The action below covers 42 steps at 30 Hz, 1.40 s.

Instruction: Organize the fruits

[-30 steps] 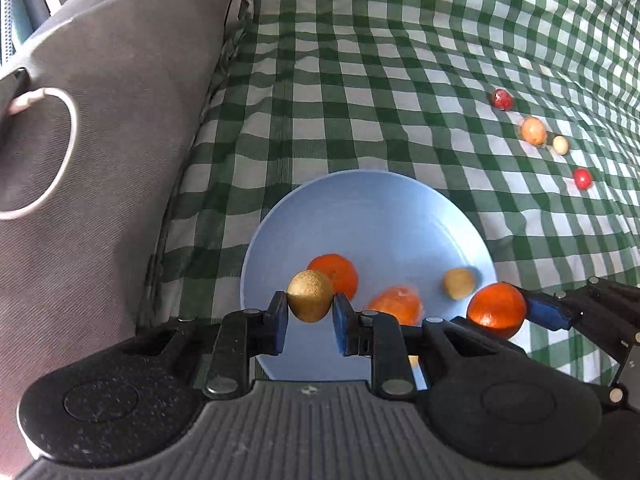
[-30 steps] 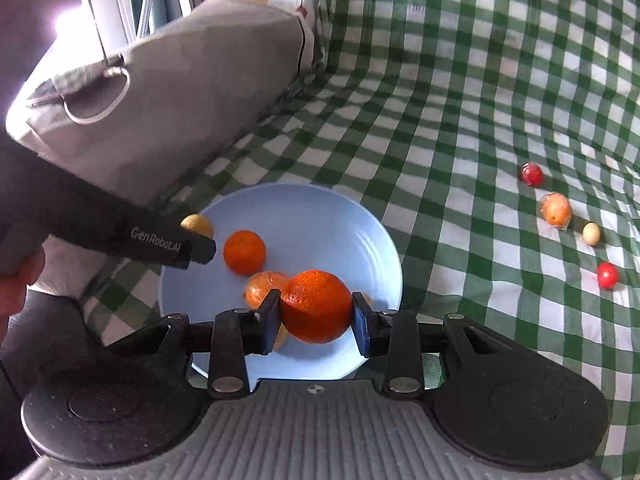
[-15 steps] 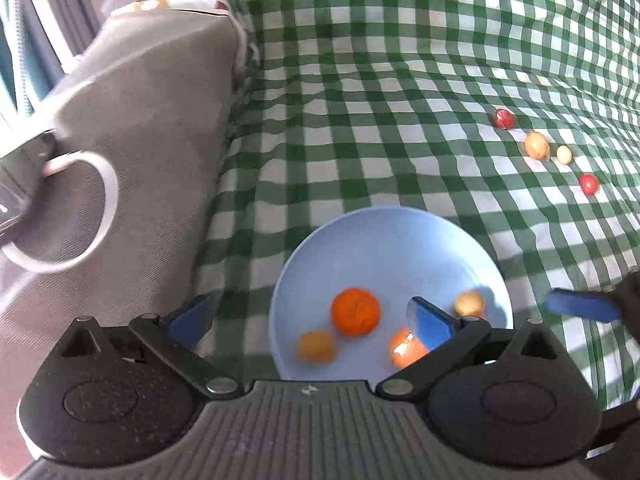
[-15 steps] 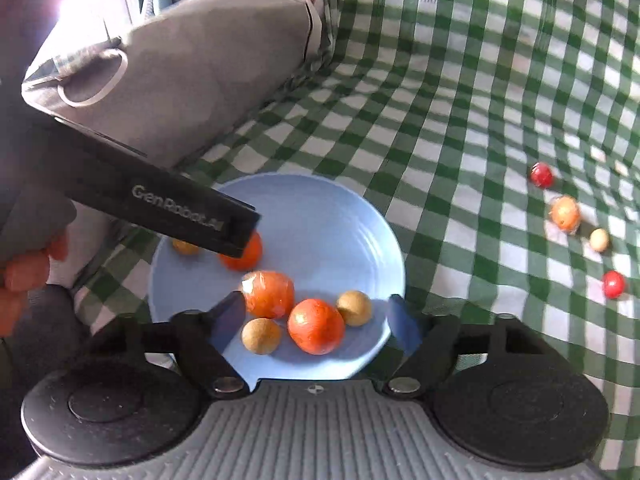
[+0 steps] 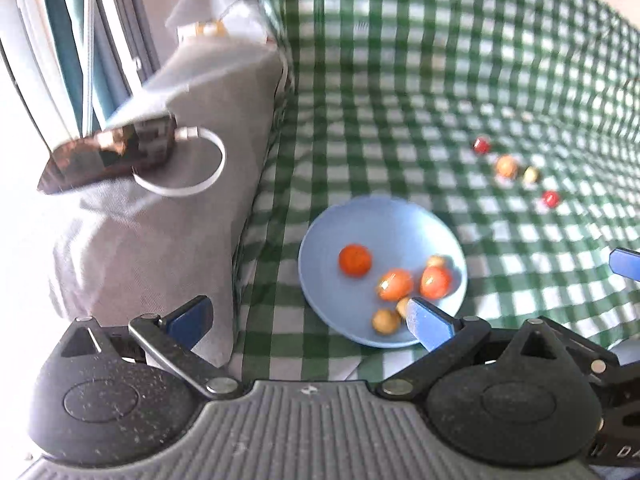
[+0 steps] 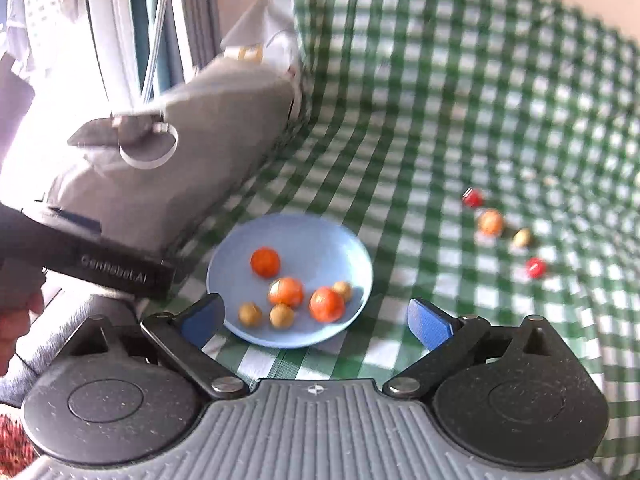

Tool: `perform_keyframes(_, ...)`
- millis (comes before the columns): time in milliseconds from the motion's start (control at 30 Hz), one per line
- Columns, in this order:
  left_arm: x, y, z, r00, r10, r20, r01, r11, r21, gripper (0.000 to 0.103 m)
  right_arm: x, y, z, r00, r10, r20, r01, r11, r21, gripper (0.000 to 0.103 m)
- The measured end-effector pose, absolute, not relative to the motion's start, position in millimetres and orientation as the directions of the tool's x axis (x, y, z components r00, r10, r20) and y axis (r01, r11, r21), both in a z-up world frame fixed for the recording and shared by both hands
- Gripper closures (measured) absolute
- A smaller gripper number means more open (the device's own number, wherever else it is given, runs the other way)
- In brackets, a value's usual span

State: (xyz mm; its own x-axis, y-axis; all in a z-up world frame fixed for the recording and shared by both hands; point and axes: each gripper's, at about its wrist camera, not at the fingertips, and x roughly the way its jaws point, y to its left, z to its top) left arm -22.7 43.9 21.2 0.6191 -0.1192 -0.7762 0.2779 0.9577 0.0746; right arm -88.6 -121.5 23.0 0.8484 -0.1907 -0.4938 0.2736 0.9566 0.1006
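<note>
A light blue plate (image 5: 380, 224) lies on the green checked cloth and holds three oranges and three small tan fruits; one orange (image 5: 355, 260) sits apart at its left. My left gripper (image 5: 308, 320) hangs open above the plate's near edge, with nothing between its fingers. In the right wrist view the plate (image 6: 312, 240) lies just beyond my right gripper (image 6: 316, 322), whose jaws are opening wide with nothing between them. Out on the cloth lie a red fruit (image 6: 472, 197), an orange one (image 6: 491, 222), a tan one (image 6: 521, 237) and another red one (image 6: 536, 267).
A tall grey cushion (image 5: 160, 220) stands left of the plate, with a dark flat object (image 5: 108, 152) and a white cable loop (image 5: 180, 188) on it. Behind it are curtains and a bright window. The checked cloth (image 5: 400, 80) stretches far and right.
The left gripper let go of a tan fruit and the right let go of an orange; both fruits now lie on the plate. Both grippers opened wide and drew back and up.
</note>
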Motion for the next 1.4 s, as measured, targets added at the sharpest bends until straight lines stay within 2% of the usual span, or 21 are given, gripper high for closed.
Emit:
perform_keyframes(200, -48.9, 46.4, 52.4, 0.68, -0.138, -0.72, 0.262, 0.963, 0.062, 0.0, -120.3, -102.7, 55.5, 0.887, -0.249, -0.388, 0.292, 0.955, 0.055, 0.001)
perform_keyframes(500, -74.4, 52.7, 67.9, 0.705, -0.093, -0.703, 0.232, 0.967, 0.105, 0.0, -149.3, -81.8, 56.8, 0.915, -0.237, -0.325, 0.286, 0.951, 0.113, 0.001)
perform_keyframes(900, -57.4, 39.5, 61.8, 0.675, -0.085, -0.733, 0.245, 0.963, 0.114, 0.0, -132.5, -91.6, 33.5, 0.915, -0.221, -0.338, 0.282, 0.949, 0.144, 0.001)
perform_keyframes(1200, -17.0, -2.9, 54.1, 0.654, -0.093, -0.75, 0.283, 0.95, 0.129, 0.0, -107.9, -139.4, 7.0, 0.876, -0.321, -0.361, 0.399, 0.901, 0.169, 0.001)
perform_keyframes(1400, 27.2, -70.3, 39.5, 0.636, -0.146, -0.758, 0.375, 0.917, 0.138, 0.0, -86.2, -211.5, -21.8, 0.792, -0.481, -0.376, 0.57, 0.804, 0.17, 0.001)
